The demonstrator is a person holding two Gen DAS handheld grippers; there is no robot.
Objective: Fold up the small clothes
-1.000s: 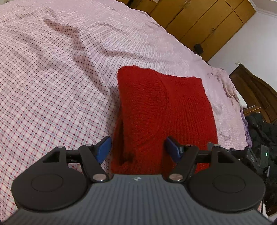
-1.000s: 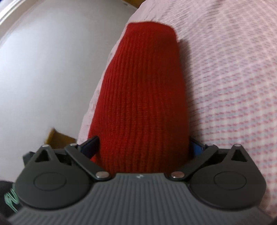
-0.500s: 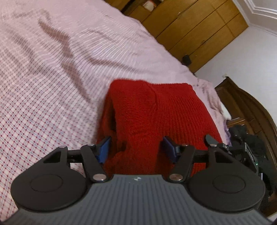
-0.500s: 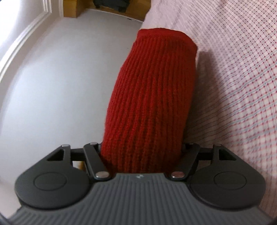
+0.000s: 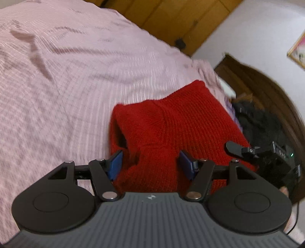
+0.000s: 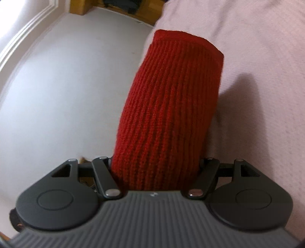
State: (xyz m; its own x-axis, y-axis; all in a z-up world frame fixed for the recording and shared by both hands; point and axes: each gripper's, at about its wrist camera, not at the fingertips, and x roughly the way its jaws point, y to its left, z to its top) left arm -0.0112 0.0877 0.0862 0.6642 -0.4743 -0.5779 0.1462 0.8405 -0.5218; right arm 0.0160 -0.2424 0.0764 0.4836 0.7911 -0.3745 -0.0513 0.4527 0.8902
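Holding: folded red knitted garment (image 5: 183,131), gripped from two ends above the bed
Left gripper (image 5: 150,164): blue pads (image 5: 115,165) pinching a thick fold
Right gripper (image 6: 156,167): jaws just closed further, clamping the roll
Bedding: pink checked bedspread (image 5: 66,80) beneath
Background: wooden wardrobe (image 5: 171,17)

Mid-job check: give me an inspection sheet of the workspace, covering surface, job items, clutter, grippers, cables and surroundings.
Surface: pink checked bedspread, creased, blurred.
Job's things: folded red knit garment, held up between both grippers.
Clutter: dark heap beside the bed, unidentifiable.
Grippers: left gripper closed on the garment's near edge; right gripper gripping its other end, pads hidden by the knit.
Cables: thin black cable at the lower right edge.
Surroundings: wooden wardrobe, dark wooden headboard, white wall, framed picture.
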